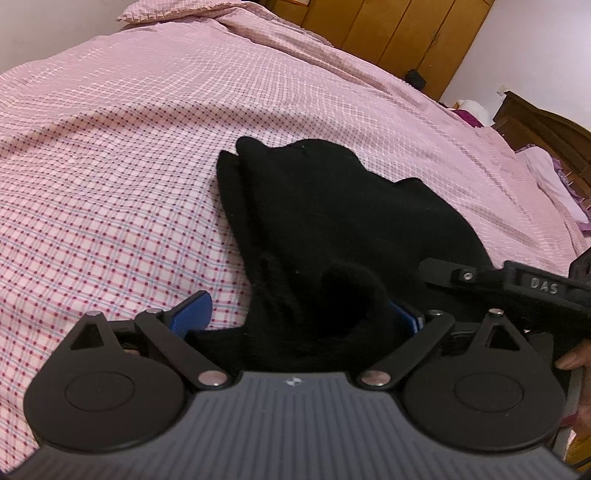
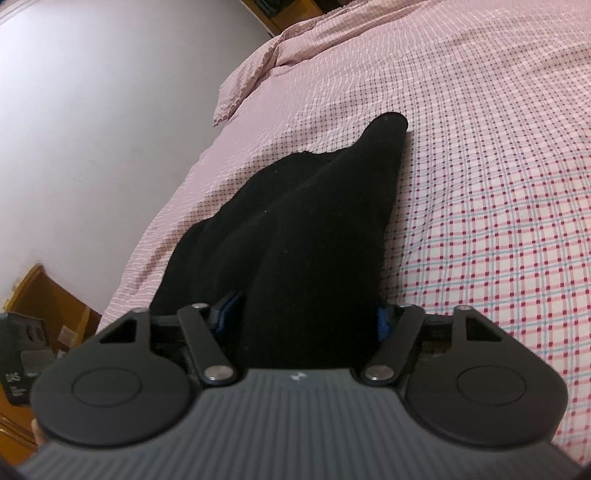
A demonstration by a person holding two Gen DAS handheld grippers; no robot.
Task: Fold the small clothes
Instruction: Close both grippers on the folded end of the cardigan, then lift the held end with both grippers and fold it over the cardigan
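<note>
A black garment (image 1: 332,206) lies bunched on the pink checked bedspread (image 1: 110,184), its far end coming to a rounded tip. My left gripper (image 1: 299,314) stands wide at its near edge. A raised fold of the cloth sits between the blue pads; the left pad (image 1: 192,310) shows bare, and the right one is mostly covered by cloth. In the right wrist view the same black garment (image 2: 314,221) fills the gap of my right gripper (image 2: 306,317), with both blue pads against a thick bundle of it. The right gripper's black finger (image 1: 443,273) reaches in from the right.
A matching pillow (image 1: 177,11) lies at the bed's far end, with a wooden wardrobe (image 1: 399,33) behind it. A dark wooden headboard (image 1: 546,125) and purple and white items stand at the right. The bed's edge meets a white wall (image 2: 92,129), with wooden furniture (image 2: 44,295) below.
</note>
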